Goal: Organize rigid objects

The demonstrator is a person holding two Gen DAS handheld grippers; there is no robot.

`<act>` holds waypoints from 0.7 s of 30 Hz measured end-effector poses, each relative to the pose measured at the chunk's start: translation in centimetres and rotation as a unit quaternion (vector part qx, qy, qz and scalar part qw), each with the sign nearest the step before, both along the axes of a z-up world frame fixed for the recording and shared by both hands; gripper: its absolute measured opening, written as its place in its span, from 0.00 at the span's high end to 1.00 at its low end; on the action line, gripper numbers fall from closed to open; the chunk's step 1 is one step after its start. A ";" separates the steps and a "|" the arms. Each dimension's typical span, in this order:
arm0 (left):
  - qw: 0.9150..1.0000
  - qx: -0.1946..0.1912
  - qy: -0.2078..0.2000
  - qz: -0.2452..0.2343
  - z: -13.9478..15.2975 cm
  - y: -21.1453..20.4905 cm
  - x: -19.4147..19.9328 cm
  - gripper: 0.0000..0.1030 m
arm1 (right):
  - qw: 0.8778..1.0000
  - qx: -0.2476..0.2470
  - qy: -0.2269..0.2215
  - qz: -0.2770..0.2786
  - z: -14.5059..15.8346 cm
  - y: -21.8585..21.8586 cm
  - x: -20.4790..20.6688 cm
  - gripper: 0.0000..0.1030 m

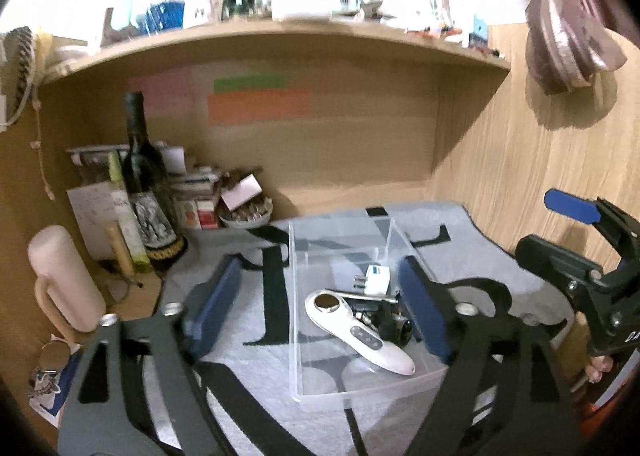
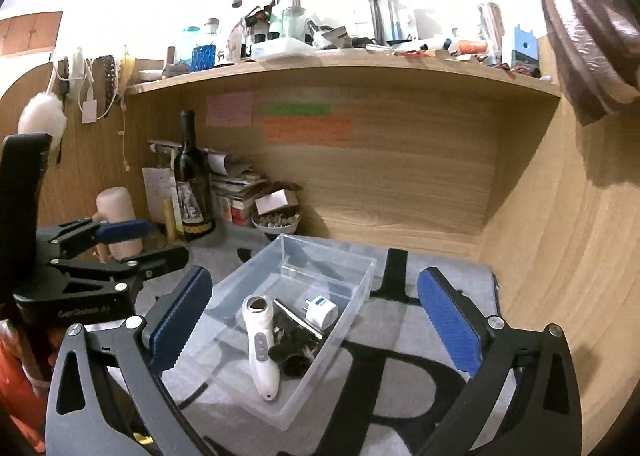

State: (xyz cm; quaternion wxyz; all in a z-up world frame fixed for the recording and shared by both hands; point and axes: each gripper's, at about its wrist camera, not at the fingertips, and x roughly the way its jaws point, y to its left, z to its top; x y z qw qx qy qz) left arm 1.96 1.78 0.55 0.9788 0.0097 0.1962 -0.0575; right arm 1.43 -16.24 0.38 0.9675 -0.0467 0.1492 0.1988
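Inside the clear bin (image 2: pixel 256 268), the white handheld device (image 2: pixel 262 344) — likely light, slick — suits a mid-handle grip; left gripper (image 1: pixel 320 308) and right gripper (image 2: pixel 316 320) both gape, empty.

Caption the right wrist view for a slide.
Open right tongs hover before a clear bin holding a white handheld device, plug adapter and dark items.

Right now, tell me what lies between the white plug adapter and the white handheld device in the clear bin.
In the right wrist view, a shiny metal bar lies between the adapter and device inside the bin, above dark items too dim to identify.
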 end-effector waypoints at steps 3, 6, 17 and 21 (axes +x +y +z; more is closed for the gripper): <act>1.000 0.000 -0.021 0.006 0.3 -0.1 -0.9 0.08 | 1.000 0.001 -0.008 -0.003 -0.1 -0.1 -0.8 0.00; 0.999 0.003 -0.035 0.009 0.5 -0.3 -1.7 0.05 | 1.000 0.003 -0.017 -0.007 0.0 -0.2 -1.5 0.00; 0.999 0.001 -0.045 0.020 0.1 -0.3 -2.3 0.02 | 1.000 0.017 -0.014 -0.007 -0.2 -0.9 -1.9 0.00; 0.999 0.003 -0.044 0.023 0.0 -0.4 -2.3 0.02 | 1.000 0.018 -0.013 -0.006 -0.3 -1.0 -1.8 0.00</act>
